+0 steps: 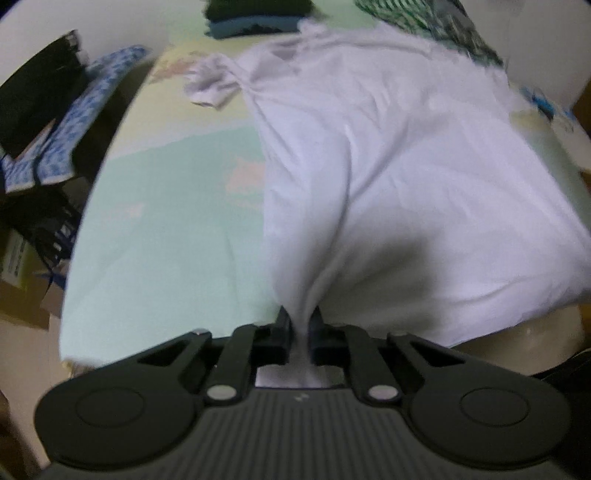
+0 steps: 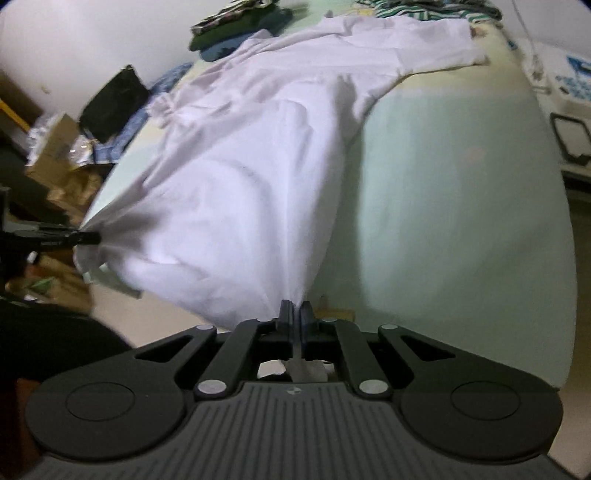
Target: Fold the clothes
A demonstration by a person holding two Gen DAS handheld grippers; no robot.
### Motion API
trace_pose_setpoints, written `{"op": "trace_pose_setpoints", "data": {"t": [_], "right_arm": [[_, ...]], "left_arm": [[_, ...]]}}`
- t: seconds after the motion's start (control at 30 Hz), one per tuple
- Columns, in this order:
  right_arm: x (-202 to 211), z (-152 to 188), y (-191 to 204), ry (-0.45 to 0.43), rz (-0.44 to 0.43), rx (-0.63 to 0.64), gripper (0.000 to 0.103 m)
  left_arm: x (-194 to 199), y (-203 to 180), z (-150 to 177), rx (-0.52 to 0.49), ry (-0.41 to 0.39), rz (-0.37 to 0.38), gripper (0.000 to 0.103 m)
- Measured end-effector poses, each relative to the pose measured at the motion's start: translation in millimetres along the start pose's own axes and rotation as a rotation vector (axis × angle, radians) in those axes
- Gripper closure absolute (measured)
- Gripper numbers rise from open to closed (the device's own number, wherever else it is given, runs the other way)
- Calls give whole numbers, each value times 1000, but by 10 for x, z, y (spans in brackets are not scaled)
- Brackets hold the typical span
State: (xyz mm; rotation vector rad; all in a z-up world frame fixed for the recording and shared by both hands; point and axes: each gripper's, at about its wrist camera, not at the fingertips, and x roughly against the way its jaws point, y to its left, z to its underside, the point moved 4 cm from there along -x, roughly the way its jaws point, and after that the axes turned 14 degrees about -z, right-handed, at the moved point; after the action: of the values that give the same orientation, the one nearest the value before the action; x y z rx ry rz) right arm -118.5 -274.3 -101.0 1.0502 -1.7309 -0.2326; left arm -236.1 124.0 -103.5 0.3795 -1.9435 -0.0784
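Left wrist view: the left gripper (image 1: 300, 325) is clamped on a bunched hem corner of the white shirt (image 1: 388, 147), which spreads away over the pale green bed cover (image 1: 166, 221) toward a stack of folded clothes (image 1: 255, 18) at the far end; one sleeve (image 1: 212, 83) lies crumpled beside the body. Right wrist view: the right gripper (image 2: 295, 314) is pinched tight on the other hem corner of the shirt (image 2: 240, 166), and the left gripper (image 2: 86, 237) shows at the far corner, the hem stretched between them off the bed edge. Thin cloth could slip from either pinch under uneven pull, and the crumpled sleeve could get trapped in a fold.
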Motion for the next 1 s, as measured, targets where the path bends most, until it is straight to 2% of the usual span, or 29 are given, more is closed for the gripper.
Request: {"op": "trace_pose_setpoints", "data": {"t": [0.2, 0.33, 0.43, 0.53, 0.6, 0.63, 0.67, 0.73, 0.8, 0.87, 0.9, 0.93, 0.97, 1.0], "right_arm": [[86, 144, 127, 106, -56, 56, 99], [34, 224, 108, 164, -62, 65, 101], [-105, 289, 49, 194, -30, 85, 102], [-237, 342, 33, 224, 29, 119, 101], [-217, 317, 55, 270, 35, 132, 100], [-205, 304, 66, 294, 38, 138, 94], [-147, 248, 78, 297, 27, 139, 90], [-24, 133, 103, 300, 3, 142, 88], [93, -98, 129, 203, -17, 148, 82], [84, -315, 132, 116, -39, 139, 75], [36, -415, 128, 84, -49, 135, 75], [-12, -515, 124, 51, -60, 131, 74], [-132, -581, 135, 44, -47, 133, 73], [-257, -645, 148, 39, -33, 135, 73]], "left_arm": [[60, 170, 154, 53, 16, -29, 96], [100, 284, 258, 88, 26, -49, 96], [-8, 261, 353, 95, 61, -59, 96], [-86, 168, 467, 59, 99, -22, 96], [-62, 168, 527, 17, 108, -3, 89], [-32, 226, 537, 1, 105, -5, 79], [-2, 284, 547, -15, 102, -7, 79], [63, 435, 511, -23, 87, -21, 77], [139, 663, 357, 22, 48, -53, 77], [73, 675, 77, 41, -5, -80, 73], [24, 657, -77, 47, -33, -92, 68], [-25, 639, -232, 53, -62, -104, 50], [-74, 621, -386, 59, -90, -117, 37], [-122, 603, -540, 65, -118, -129, 33]]}}
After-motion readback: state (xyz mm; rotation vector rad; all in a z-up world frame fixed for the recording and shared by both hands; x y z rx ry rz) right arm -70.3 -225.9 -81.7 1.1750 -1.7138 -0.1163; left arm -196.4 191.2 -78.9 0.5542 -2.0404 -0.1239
